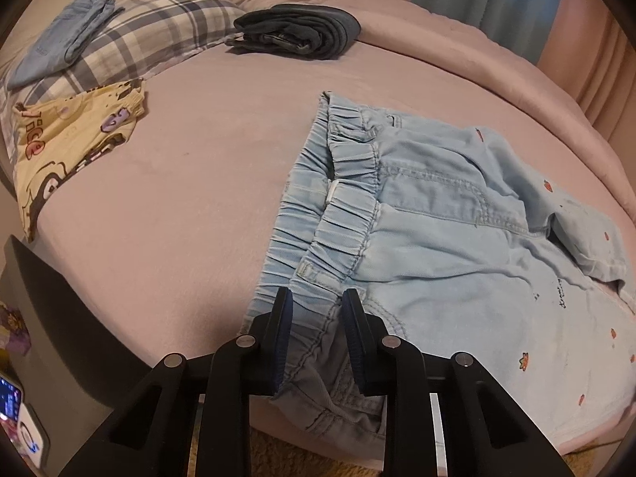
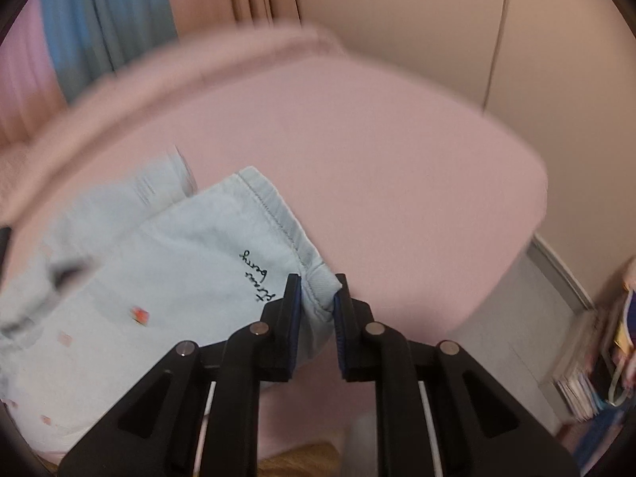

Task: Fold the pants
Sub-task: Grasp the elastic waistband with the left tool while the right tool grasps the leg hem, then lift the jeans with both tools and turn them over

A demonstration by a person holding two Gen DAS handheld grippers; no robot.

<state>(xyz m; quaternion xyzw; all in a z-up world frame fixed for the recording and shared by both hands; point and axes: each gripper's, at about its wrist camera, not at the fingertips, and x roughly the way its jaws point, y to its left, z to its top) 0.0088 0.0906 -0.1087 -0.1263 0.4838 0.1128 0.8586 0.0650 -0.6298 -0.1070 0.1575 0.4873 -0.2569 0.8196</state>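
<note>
**Me:** Between the pads of my left gripper (image 1: 317, 298) sits the near corner of the elastic waistband of the light blue pants (image 1: 457, 246); both pads press the bunched cloth, so it is clamped on the pants. My right gripper (image 2: 317, 284) has the hem corner of the near leg pinched the same way.

**Partner:** So which step is that?

**Me:** The grab before the first fold, I judge. The pants lie spread on the pink bedsheet (image 1: 190, 206) at its near edge, waistband to my left, legs running right, still one layer wide.

**Partner:** And next?

**Me:** Both corners should rise together and travel over to the far edge, kept level so the near leg lands square on the far one. The thin cloth could slip out of a shallow pinch.

**Partner:** Do the views differ?

**Me:** Yes. Only the left wrist view shows what lies farther off: the yellow printed garment (image 1: 75, 139), a dark folded pair (image 1: 298, 31), and a folded pale denim pair (image 1: 63, 43) on the plaid pillow (image 1: 159, 28). Only the right wrist view, partly blurred, shows the leg hem, the bare foot of the bed, the wall and a stack of books (image 2: 588, 373) on the floor.
</note>
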